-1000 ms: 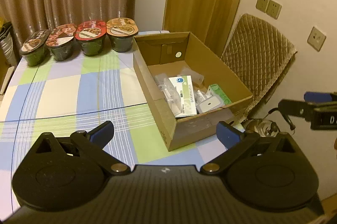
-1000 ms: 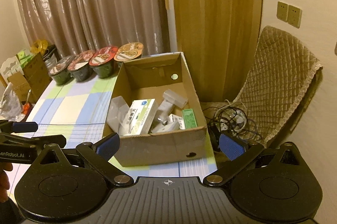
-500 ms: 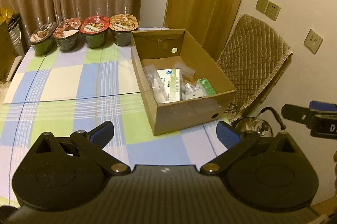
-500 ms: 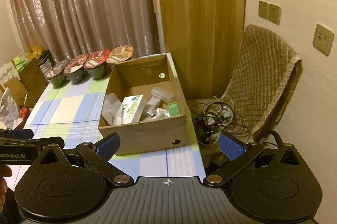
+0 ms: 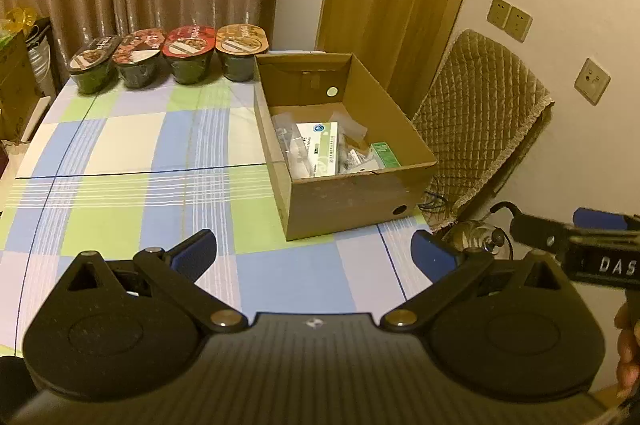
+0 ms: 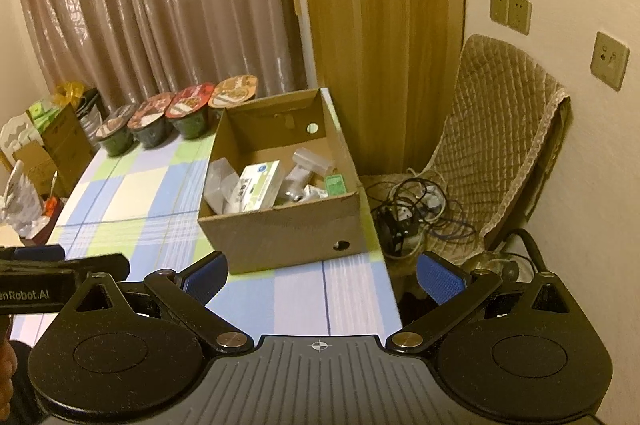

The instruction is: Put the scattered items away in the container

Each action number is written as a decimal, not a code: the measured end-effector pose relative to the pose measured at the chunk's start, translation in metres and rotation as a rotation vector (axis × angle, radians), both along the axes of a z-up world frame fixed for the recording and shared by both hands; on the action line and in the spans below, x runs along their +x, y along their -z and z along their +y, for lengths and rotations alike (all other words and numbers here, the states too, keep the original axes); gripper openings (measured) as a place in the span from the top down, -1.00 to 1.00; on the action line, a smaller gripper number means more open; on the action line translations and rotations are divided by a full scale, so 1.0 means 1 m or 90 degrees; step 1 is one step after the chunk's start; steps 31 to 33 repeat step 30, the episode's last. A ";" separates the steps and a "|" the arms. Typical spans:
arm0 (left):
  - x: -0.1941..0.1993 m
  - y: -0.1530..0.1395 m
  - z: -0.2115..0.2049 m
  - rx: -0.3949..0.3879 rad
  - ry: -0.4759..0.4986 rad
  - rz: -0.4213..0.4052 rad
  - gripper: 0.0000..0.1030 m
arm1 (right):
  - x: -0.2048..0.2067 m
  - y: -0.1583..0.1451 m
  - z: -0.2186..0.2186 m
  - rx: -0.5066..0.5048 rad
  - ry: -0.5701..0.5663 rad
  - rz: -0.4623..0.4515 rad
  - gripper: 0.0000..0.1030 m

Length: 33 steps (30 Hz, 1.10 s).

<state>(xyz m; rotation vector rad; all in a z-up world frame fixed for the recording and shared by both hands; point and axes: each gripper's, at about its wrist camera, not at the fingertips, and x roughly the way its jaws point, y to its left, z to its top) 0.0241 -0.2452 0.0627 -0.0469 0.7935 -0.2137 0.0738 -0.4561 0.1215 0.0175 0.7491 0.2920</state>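
Note:
An open cardboard box stands on the right side of the checked tablecloth. Inside it lie a white and green carton, clear plastic packets and a small green box. My left gripper hangs open and empty above the table's near part, well short of the box. My right gripper is open and empty too, over the table's right edge in front of the box.
Several lidded instant noodle bowls line the far edge of the table. A chair with a quilted cover stands to the right, with tangled cables on its seat. Cardboard boxes and bags sit left of the table.
Both grippers have drawn back from the box, which now looks smaller and farther away. Both have stayed open and empty.

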 end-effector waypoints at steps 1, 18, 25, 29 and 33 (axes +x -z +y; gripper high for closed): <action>-0.001 0.000 0.000 0.006 -0.004 -0.001 -0.97 | -0.001 0.001 0.001 -0.001 -0.002 0.002 -1.00; 0.004 0.008 0.002 -0.002 -0.014 0.017 -0.98 | 0.002 -0.001 0.007 0.004 -0.008 0.008 -1.00; 0.006 0.011 0.002 -0.002 -0.014 0.020 -0.98 | 0.002 0.002 0.009 0.004 -0.012 0.014 -1.00; 0.004 0.011 0.003 -0.005 -0.009 0.007 -0.98 | 0.001 0.003 0.010 0.001 -0.012 0.015 -1.00; 0.004 0.011 0.003 -0.006 -0.008 0.008 -0.98 | 0.001 0.002 0.010 0.001 -0.012 0.015 -1.00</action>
